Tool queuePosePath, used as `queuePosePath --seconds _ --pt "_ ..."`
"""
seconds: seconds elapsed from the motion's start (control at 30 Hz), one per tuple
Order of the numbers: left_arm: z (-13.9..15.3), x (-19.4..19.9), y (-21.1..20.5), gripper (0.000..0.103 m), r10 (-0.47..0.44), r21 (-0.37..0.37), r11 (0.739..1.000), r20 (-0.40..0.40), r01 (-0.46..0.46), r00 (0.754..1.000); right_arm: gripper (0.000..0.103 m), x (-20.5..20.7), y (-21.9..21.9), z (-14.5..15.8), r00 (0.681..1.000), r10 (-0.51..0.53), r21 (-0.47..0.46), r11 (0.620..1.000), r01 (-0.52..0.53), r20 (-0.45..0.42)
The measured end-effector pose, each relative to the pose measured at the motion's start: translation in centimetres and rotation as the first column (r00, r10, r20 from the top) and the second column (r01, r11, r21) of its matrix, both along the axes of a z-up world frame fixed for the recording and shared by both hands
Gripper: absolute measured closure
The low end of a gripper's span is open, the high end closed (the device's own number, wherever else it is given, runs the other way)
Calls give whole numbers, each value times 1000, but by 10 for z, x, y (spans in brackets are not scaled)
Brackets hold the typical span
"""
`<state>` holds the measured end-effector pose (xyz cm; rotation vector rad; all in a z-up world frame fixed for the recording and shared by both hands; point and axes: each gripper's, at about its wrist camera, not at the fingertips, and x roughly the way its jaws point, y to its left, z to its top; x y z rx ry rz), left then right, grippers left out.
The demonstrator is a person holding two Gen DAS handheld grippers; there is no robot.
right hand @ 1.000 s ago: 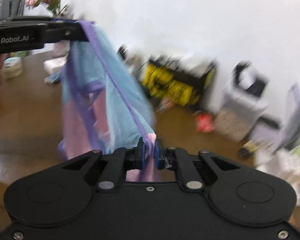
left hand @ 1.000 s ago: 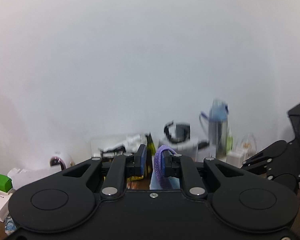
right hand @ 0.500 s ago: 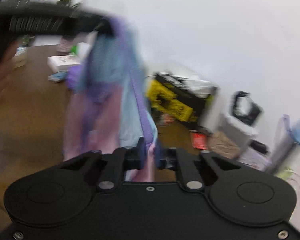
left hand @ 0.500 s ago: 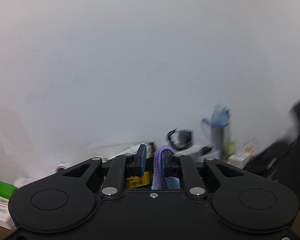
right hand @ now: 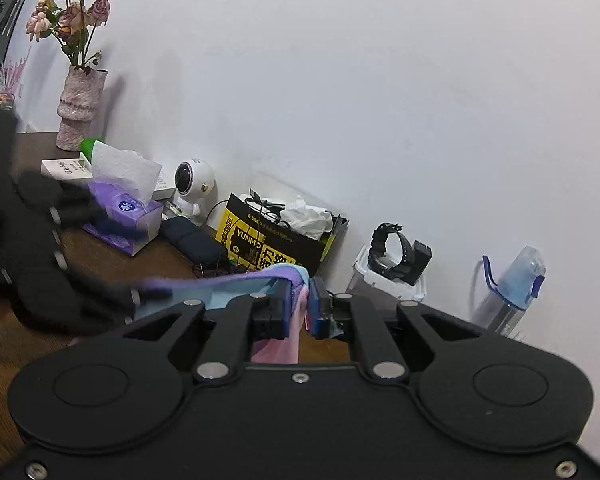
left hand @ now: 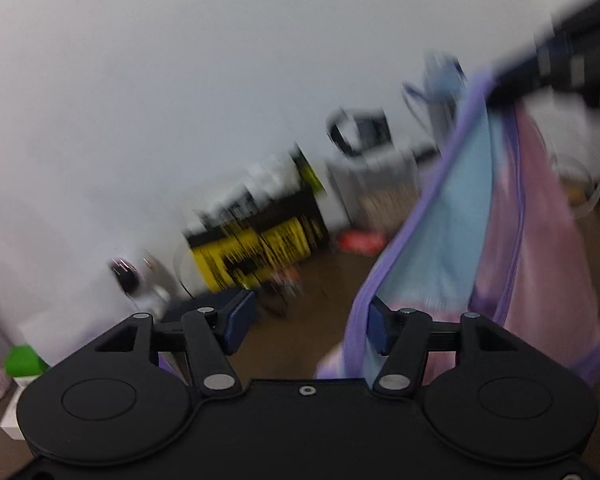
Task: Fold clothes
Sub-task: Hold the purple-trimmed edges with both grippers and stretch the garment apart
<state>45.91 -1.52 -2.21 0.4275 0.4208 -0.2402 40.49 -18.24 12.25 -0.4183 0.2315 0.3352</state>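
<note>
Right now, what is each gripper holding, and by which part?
The right gripper is shut on the garment, pinching its purple-trimmed edge. The left gripper is opening: the trim lies against one pad, but it is no longer clamped.

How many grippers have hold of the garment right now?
1. The right gripper is shut on the garment; the left gripper is opening, the purple hem lying against one finger only.
</note>
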Motion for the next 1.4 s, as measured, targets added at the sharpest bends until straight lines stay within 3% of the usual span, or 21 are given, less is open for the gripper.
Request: queuePosePath --seconds 0.1,0.17,0.2,0.3,0.43,0.5,0.57,0.6,0.73,0.87,1.07,1.1,1.2,1.4 --pt "-8 2 6 46 -1 7 1000 -16 1 1000 92 17 -4 -5 1000 -9 -1 1000 9 -12" --pt "-2 -1 15 64 32 -28 999 9 -32 999 92 22 -5 -8 999 -4 -8 1000 4 -36" --pt "4 -4 22 84 42 -61 997 5 -42 999 91 25 -5 -10 999 -2 -11 1000 1 -47" --pt "24 -4 37 91 76 -166 984 33 -69 997 89 38 -8 -22 994 0 -10 1000 -1 -111" --pt "50 -7 46 91 92 -229 971 76 -73 993 67 62 -10 -52 975 -56 -58 997 44 -216" --pt "55 -9 45 91 88 -235 970 89 -65 992 62 65 -7 -61 965 -41 -89 996 19 -258" --pt "57 -11 42 91 85 -224 973 94 -62 992 38 61 -1 -63 964 -14 -96 995 -12 -264" --pt "57 -14 40 91 80 -208 976 95 -59 992 21 57 7 -65 965 13 -104 994 -42 -262" --pt "54 -12 35 91 75 -177 983 107 -55 991 21 55 37 -85 952 79 -138 983 -124 -296" --pt "58 -13 39 91 77 -181 982 122 -54 990 21 62 40 -97 949 50 -147 984 -100 -310" --pt "56 -12 36 91 57 -155 987 125 -38 990 21 63 -1 -78 949 140 88 989 -120 -284" --pt "56 -13 34 91 51 -146 989 127 -32 991 25 66 -6 -78 947 155 120 985 -126 -281" --pt "57 -18 28 91 16 -127 992 153 3 988 55 81 -11 -85 948 155 157 981 -114 -279" --pt "58 -22 25 91 6 -120 993 168 14 986 55 86 8 -105 934 179 85 983 -161 -308"
